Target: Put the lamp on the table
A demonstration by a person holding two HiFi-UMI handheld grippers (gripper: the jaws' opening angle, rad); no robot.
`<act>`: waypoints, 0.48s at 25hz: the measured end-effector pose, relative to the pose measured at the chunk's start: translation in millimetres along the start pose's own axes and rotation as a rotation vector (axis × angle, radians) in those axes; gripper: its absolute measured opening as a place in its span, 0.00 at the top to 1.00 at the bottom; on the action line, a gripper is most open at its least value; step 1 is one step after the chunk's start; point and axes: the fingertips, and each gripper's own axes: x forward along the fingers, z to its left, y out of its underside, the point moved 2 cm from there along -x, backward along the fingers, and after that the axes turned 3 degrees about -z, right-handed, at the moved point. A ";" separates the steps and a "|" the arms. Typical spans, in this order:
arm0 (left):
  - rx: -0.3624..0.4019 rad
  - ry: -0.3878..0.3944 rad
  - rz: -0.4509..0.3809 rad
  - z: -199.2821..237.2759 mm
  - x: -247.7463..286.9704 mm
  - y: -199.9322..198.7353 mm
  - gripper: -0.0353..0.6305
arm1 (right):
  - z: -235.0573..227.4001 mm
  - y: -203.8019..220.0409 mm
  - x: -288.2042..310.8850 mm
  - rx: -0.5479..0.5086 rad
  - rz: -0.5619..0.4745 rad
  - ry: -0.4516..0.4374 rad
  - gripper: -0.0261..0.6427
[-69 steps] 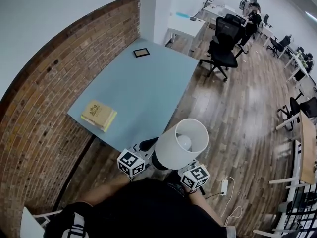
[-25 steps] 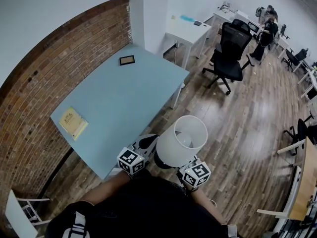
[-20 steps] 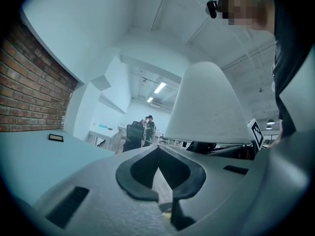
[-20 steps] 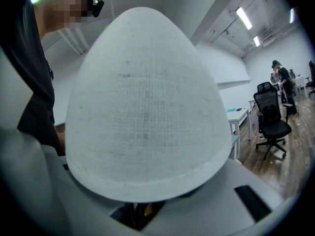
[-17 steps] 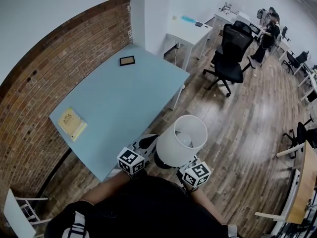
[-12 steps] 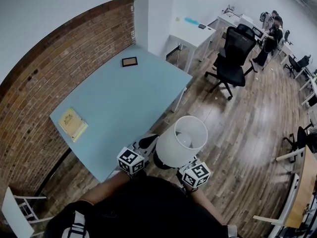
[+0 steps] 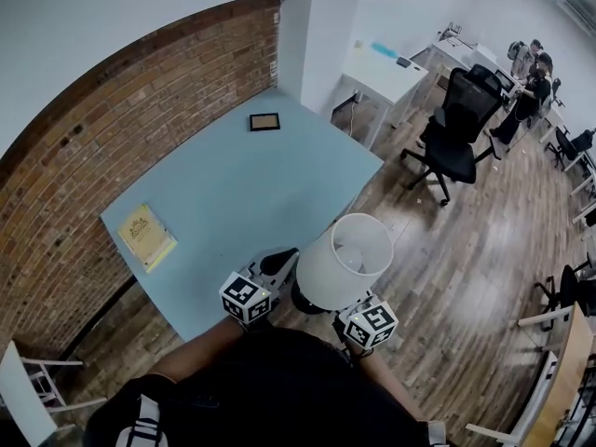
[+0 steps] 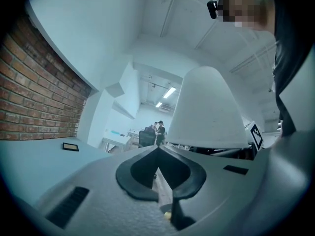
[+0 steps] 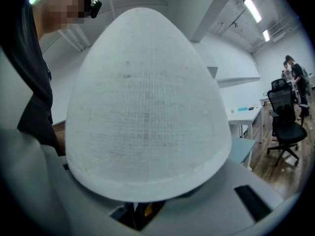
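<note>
While my right hand-held gripper [image 9: 140, 211] clamps the upright lamp [image 7: 340, 264] above the floor [image 7: 447, 250] and my left hand-held gripper [image 7: 277, 264] is closed on nothing, the table [image 7: 233, 184] lies ahead to my left.

Blue table [image 7: 242, 184] with yellow book [image 7: 146, 237], small frame [image 7: 264, 121]

We wear a black top [image 7: 279, 389]. Our left gripper [image 8: 158, 173] and right gripper [image 9: 140, 211] are smooth pale-grey moulded shells, each carrying a white cube [image 7: 245, 298] printed with black square markers.
</note>
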 end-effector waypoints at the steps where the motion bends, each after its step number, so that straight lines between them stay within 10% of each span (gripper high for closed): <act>1: 0.004 -0.011 -0.008 11.6 -2.6 -6.6 0.93 | 0.0 -3.1 12.8 -0.001 0.001 -0.008 0.78; 12: 0.021 -0.200 -0.062 122.4 -88.9 -48.8 0.93 | 47.9 -16.3 149.8 -0.037 0.035 -0.189 0.78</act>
